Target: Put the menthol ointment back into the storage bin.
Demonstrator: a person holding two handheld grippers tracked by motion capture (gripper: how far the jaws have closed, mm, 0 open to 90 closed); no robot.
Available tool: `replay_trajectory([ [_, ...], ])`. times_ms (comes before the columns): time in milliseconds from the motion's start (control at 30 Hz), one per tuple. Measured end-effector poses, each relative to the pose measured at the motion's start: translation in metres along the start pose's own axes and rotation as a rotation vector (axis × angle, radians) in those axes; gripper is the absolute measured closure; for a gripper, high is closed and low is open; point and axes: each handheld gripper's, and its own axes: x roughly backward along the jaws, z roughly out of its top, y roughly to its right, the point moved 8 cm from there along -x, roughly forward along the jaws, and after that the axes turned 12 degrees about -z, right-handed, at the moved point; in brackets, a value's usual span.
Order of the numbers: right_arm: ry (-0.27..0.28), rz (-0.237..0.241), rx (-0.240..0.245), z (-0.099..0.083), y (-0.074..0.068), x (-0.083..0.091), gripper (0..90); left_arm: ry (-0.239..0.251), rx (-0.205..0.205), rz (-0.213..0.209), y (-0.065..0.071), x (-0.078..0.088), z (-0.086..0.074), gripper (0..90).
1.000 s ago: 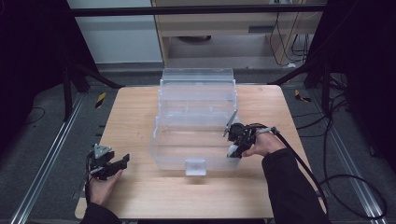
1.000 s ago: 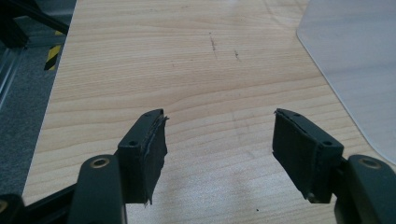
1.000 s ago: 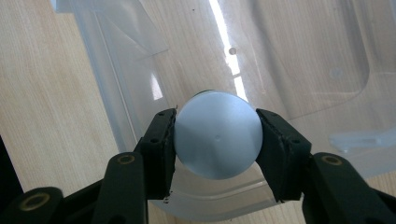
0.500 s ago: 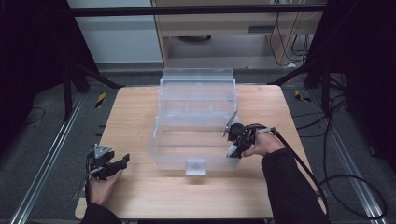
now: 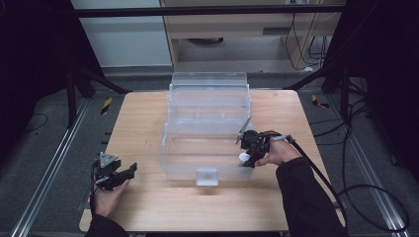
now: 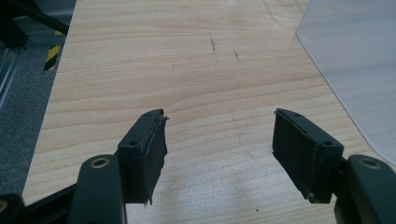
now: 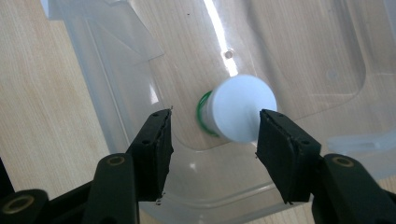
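My right claw [image 7: 212,133] has just been opening over the clear box [image 5: 207,143], white bottle [image 7: 238,108] loose between its jaws.

Blk fingers [image 7: 285,154] (brass screws), dark sleeves [image 5: 306,197].

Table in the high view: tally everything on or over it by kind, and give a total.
Clear plastic bins: 1 stepped stack; how many bins are nested I cannot tell
White bottle with green ring: 1
Hand-held grippers: 2, the left hand-held gripper and the right hand-held gripper
Total: 4
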Motion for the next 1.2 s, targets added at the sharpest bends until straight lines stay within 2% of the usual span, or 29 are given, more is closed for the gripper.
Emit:
replay_trajectory([
  [200,0.022,-0.01,-0.01,0.0,0.001,0.006,42.8,0.002,0.0,0.0,0.0,0.0,0.0,34.6],
  [333,0.045,-0.028,-0.034,0.0,0.003,0.014,41.0,0.001,0.001,0.0,0.0,0.0,0.0,34.6],
  [433,0.092,-0.051,-0.069,-0.001,0.003,0.026,36.5,0.002,0.0,-0.001,0.0,0.0,0.0,34.5],
  [467,0.092,-0.051,-0.069,-0.001,0.003,0.026,36.5,0.002,0.0,-0.001,0.0,0.0,0.0,34.5],
  [500,0.13,-0.067,-0.095,-0.002,0.003,0.033,31.4,0.003,0.001,-0.001,0.0,0.0,0.0,34.6],
  [533,0.13,-0.067,-0.095,-0.002,0.003,0.033,31.4,0.003,0.001,-0.001,0.0,0.0,0.0,34.5],
  [567,0.174,-0.102,-0.122,-0.004,0.006,0.04,27.1,0.001,0.001,-0.001,0.0,0.0,0.0,34.6],
  [600,0.174,-0.102,-0.122,-0.004,0.006,0.04,27.1,0.001,0.001,-0.001,0.0,0.0,0.0,34.6],
  [633,0.197,-0.117,-0.136,-0.006,0.007,0.043,27.0,0.001,0.001,0.0,0.0,0.0,0.0,34.6],
  [667,0.24,-0.145,-0.167,-0.011,0.009,0.049,24.8,0.001,0.001,0.0,0.0,0.0,0.0,34.5],
  [700,0.259,-0.157,-0.188,-0.014,0.009,0.051,23.8,0.002,0.001,0.0,0.0,0.0,0.0,34.5],
  [733,0.259,-0.157,-0.188,-0.014,0.009,0.051,23.8,0.002,0.001,0.0,0.0,0.0,0.0,34.5],
  [767,0.294,-0.182,-0.224,-0.022,0.01,0.055,21.8,0.002,0.001,0.0,0.001,0.0,0.0,34.5],
  [800,0.294,-0.182,-0.224,-0.022,0.01,0.055,21.8,0.002,0.001,0.0,0.001,0.0,0.0,34.5],
  [833,0.313,-0.226,-0.272,-0.031,0.012,0.057,20.0,0.0,0.0,0.0,0.001,0.0,0.0,34.5],
  [867,0.313,-0.226,-0.272,-0.031,0.012,0.057,20.0,0.0,0.0,-0.001,0.001,0.0,0.0,34.5],
  [900,0.336,-0.255,-0.35,-0.041,0.014,0.058,19.4,-0.002,-0.001,-0.002,0.001,0.0,-0.001,34.5],
  [967,0.382,-0.268,-0.439,-0.052,0.016,0.058,19.5,-0.002,-0.001,-0.002,0.002,0.0,-0.001,34.5],
  [1000,0.382,-0.268,-0.439,-0.052,0.016,0.058,19.5,-0.002,-0.001,-0.002,0.002,0.0,-0.001,34.5],
  [1067,0.426,-0.28,-0.509,-0.063,0.018,0.057,19.4,-0.003,-0.003,-0.003,0.002,0.0,-0.001,34.5],
  [1200,0.502,-0.319,-0.618,-0.085,0.022,0.05,18.6,-0.003,-0.003,-0.003,0.002,0.0,-0.001,34.7],
])
